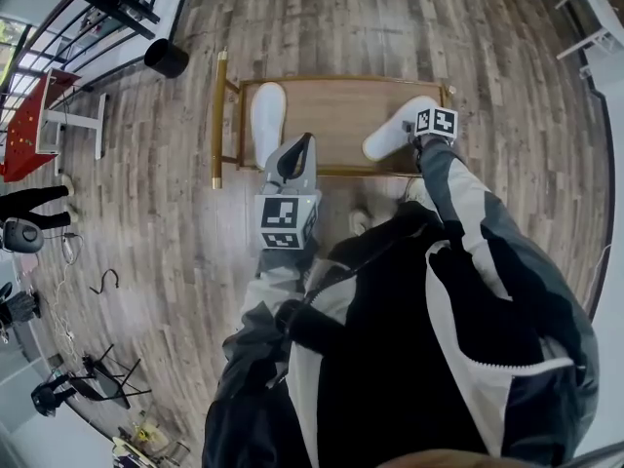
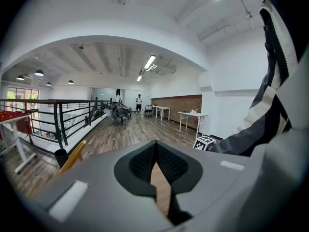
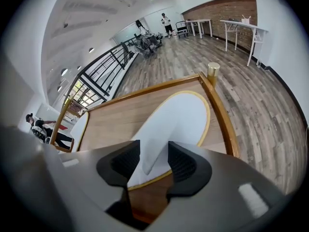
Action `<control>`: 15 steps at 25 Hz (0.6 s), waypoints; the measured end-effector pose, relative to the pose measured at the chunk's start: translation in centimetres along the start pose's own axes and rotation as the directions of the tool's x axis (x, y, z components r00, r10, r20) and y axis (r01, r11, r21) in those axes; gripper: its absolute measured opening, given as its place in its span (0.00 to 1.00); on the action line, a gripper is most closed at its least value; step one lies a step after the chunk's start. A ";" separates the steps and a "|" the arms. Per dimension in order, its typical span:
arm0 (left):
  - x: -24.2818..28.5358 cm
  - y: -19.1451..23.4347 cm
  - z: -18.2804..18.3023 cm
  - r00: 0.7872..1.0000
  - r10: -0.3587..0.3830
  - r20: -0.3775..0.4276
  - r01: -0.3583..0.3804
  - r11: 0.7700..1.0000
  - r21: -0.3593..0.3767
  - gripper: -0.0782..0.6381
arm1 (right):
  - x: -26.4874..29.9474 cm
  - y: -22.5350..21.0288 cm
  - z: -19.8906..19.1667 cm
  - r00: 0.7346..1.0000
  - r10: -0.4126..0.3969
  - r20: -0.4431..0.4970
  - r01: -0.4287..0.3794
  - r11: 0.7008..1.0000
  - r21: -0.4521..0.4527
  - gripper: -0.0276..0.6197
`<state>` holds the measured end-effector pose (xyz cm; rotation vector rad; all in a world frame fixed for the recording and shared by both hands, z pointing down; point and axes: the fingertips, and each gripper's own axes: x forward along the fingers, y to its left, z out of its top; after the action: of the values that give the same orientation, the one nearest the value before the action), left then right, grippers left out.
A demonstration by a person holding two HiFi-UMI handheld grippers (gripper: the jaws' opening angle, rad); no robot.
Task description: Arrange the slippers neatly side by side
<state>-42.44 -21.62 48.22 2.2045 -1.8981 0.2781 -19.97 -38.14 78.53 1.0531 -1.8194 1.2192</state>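
Observation:
Two white slippers lie on a low wooden table (image 1: 336, 105) with gold rails. The left slipper (image 1: 266, 115) points straight away at the table's left end. The right slipper (image 1: 395, 130) lies slanted at the right end. My left gripper (image 1: 295, 156) hovers just right of the left slipper's heel, shut and empty; in its own view the left gripper (image 2: 157, 164) looks out over the room. My right gripper (image 1: 420, 133) is at the right slipper's heel. In its own view the right gripper (image 3: 154, 153) stands open, with the right slipper's (image 3: 186, 115) folded upper between the fingers.
A gold post (image 1: 220, 115) and rail bound the table's left side, and a gold rail (image 3: 219, 112) its right. A black bin (image 1: 166, 58) stands on the plank floor at far left. A red table (image 1: 29, 125) and a black railing lie further left, white tables (image 1: 585, 13) at far right.

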 end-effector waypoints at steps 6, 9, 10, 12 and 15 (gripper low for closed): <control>-0.6 0.5 -0.2 1.000 0.024 -0.003 -0.024 1.000 0.000 0.12 | 0.1 -0.4 0.0 1.000 -0.008 0.002 0.008 1.000 -0.006 0.13; -0.7 0.7 -0.4 1.000 0.028 0.001 -0.028 1.000 0.000 0.12 | -0.2 0.3 0.3 0.999 0.030 0.032 -0.030 1.000 -0.009 0.09; -0.8 0.7 -0.4 1.000 0.028 0.004 -0.028 1.000 -0.002 0.12 | -0.4 0.7 0.4 0.998 0.048 0.044 -0.047 0.999 -0.019 0.09; -0.8 0.7 -0.6 1.000 0.026 0.006 -0.026 1.000 -0.011 0.12 | -1.3 2.1 0.7 0.993 0.093 0.071 -0.089 0.994 -0.059 0.09; -0.6 0.7 -0.5 1.000 0.023 0.007 -0.023 0.999 -0.039 0.12 | -3.5 5.0 1.4 0.979 0.172 0.112 -0.154 0.977 -0.150 0.09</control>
<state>-43.22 -20.98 48.55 2.1630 -1.9174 0.2347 -23.09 -37.47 73.13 0.9335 -2.0911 1.1211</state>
